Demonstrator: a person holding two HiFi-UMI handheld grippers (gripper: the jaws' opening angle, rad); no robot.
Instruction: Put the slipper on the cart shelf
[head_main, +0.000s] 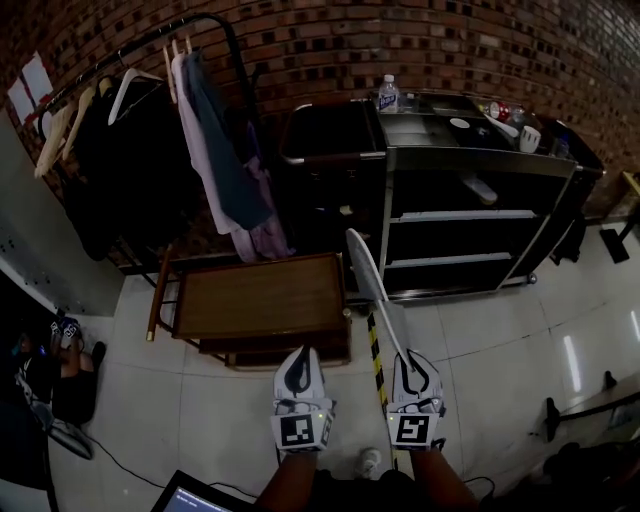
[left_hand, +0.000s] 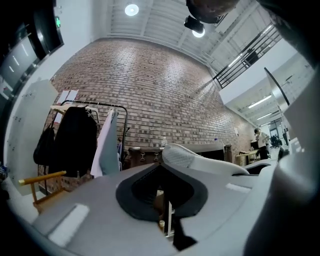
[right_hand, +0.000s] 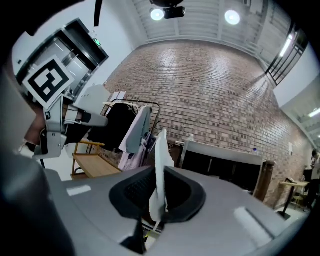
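Along the left of the head view, a clothes rack (head_main: 150, 55) is carrying dark and pale garments (head_main: 222, 170) against the brick wall, and a low wooden table (head_main: 260, 297) is standing on the tiled floor just in front of it.

Near the bottom middle, the left gripper (head_main: 299, 370) is pointing toward that table. In the left gripper view its jaws (left_hand: 162, 200) are lying drawn together with only a thin slit between the dark pads, and nothing is sitting in them.

Just beside it, the right gripper (head_main: 413, 365) is pinching the white slipper (head_main: 372, 280) by its near end. In the right gripper view the jaws (right_hand: 157, 202) are closing on the slipper (right_hand: 159, 160), which is standing edge-on between the pads and rising past them. The slipper is hanging in the air, slanting up and leftward, apart from the cart.

To the right, the black cart (head_main: 480, 160) is standing against the wall with its shelves (head_main: 465, 215) facing the person, and a water bottle (head_main: 388, 93) is standing on top.
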